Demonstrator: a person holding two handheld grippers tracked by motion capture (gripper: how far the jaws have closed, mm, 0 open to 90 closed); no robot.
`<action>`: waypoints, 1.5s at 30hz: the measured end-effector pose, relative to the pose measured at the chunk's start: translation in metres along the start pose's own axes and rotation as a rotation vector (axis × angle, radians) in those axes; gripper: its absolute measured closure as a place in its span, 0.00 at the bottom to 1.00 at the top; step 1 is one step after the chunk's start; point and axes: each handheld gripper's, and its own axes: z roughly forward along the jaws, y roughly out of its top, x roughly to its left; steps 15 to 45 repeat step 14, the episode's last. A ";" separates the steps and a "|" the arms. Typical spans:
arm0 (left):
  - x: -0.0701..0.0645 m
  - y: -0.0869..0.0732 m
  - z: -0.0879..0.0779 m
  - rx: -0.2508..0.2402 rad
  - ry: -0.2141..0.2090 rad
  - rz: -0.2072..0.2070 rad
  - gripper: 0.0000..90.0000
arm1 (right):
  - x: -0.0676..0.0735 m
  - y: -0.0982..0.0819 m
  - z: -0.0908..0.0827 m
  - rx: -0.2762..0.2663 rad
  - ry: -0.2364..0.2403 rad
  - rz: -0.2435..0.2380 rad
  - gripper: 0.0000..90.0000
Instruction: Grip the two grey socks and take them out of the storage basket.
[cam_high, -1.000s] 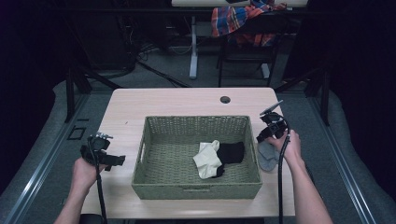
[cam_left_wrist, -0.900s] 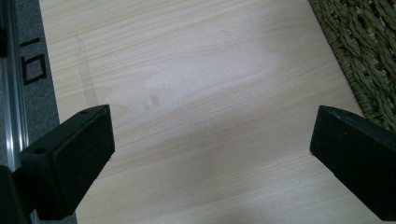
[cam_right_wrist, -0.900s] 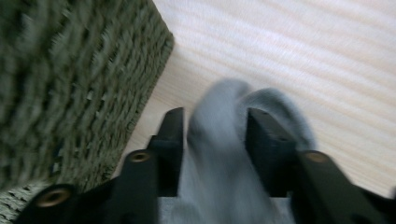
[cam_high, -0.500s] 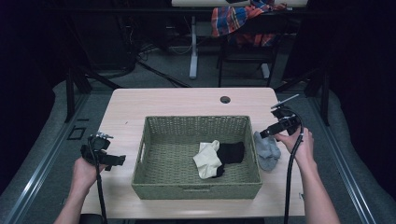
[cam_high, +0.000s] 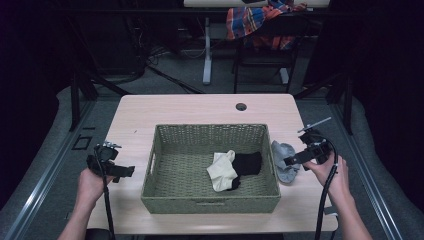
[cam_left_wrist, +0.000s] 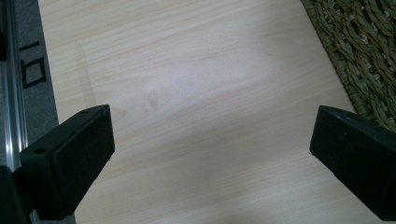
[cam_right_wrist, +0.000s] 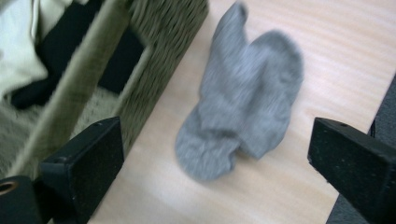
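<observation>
Grey sock lies released on the table beside the basket, the right gripper jaws just opened wide and empty, the left gripper idle with jaws apart; next likely calls for fetching another sock.

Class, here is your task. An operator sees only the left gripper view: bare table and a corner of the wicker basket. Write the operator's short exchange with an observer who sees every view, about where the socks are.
Operator: I see only a corner of the basket. What lies inside it?
Observer: A cream sock and a black sock lie touching each other on the floor of the basket.
Operator: Is any sock outside it?
Observer: Yes. A grey sock lies crumpled on the table, just beyond the basket's right wall.
</observation>
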 end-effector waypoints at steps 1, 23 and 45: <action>0.000 0.000 0.000 -0.001 0.000 -0.001 0.00 | 0.002 -0.004 0.000 0.009 -0.016 -0.020 0.04; -0.002 0.002 0.002 0.006 0.001 0.005 0.00 | 0.001 -0.017 0.014 0.072 0.016 -0.034 0.01; -0.002 0.002 0.002 0.006 0.001 0.005 0.00 | 0.001 -0.017 0.014 0.072 0.016 -0.034 0.01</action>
